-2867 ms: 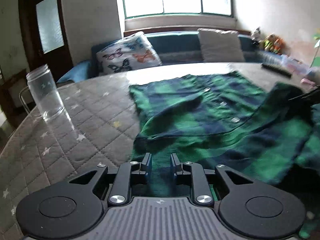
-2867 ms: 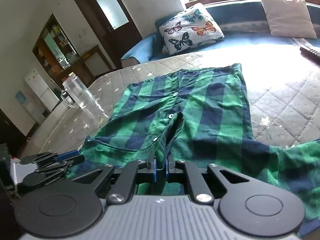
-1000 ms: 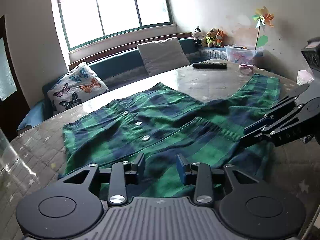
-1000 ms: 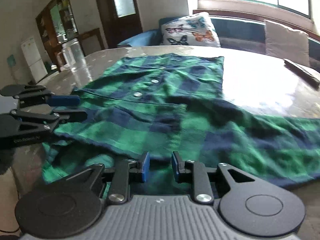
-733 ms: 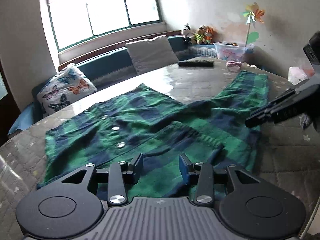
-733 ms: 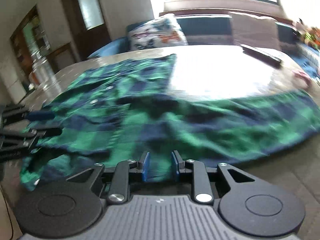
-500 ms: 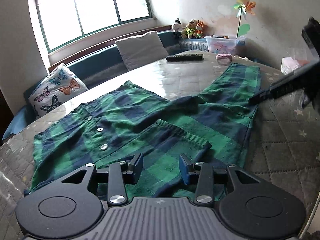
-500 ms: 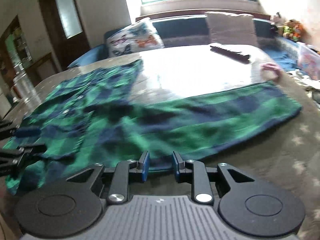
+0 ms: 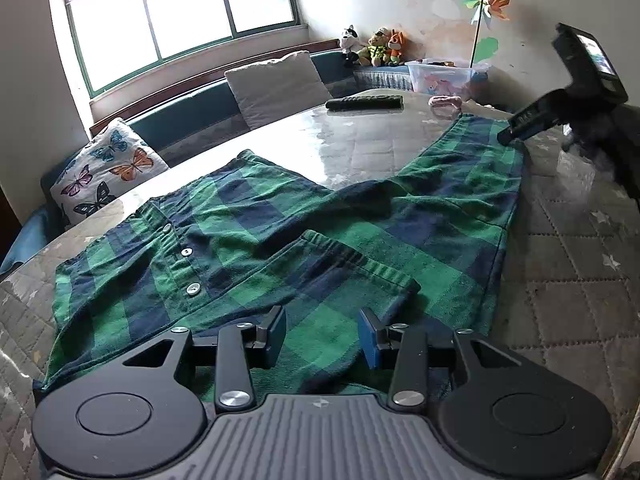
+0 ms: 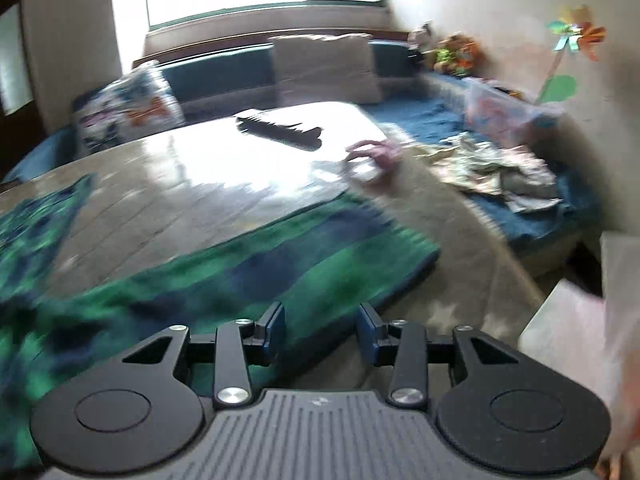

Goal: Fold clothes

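A green and navy plaid shirt (image 9: 280, 248) lies on the quilted table (image 9: 568, 280), buttons up, one sleeve stretched to the right. A fold of cloth lies over its near side. My left gripper (image 9: 322, 336) is open and empty just above the shirt's near edge. My right gripper (image 10: 322, 332) is open and empty over the sleeve end (image 10: 320, 256), in a blurred view. The right gripper also shows in the left wrist view (image 9: 532, 120) at the sleeve cuff.
A black remote (image 9: 364, 103) and a pink item (image 9: 445, 101) lie at the table's far side. A bench with pillows (image 9: 276, 88) runs under the window. A plastic box (image 9: 444, 76) and loose clothes (image 10: 492, 168) sit to the right.
Both grippers let go of the shirt and opened. The right gripper swung right along the sleeve to its cuff. The left gripper turned right and pulled back a little.
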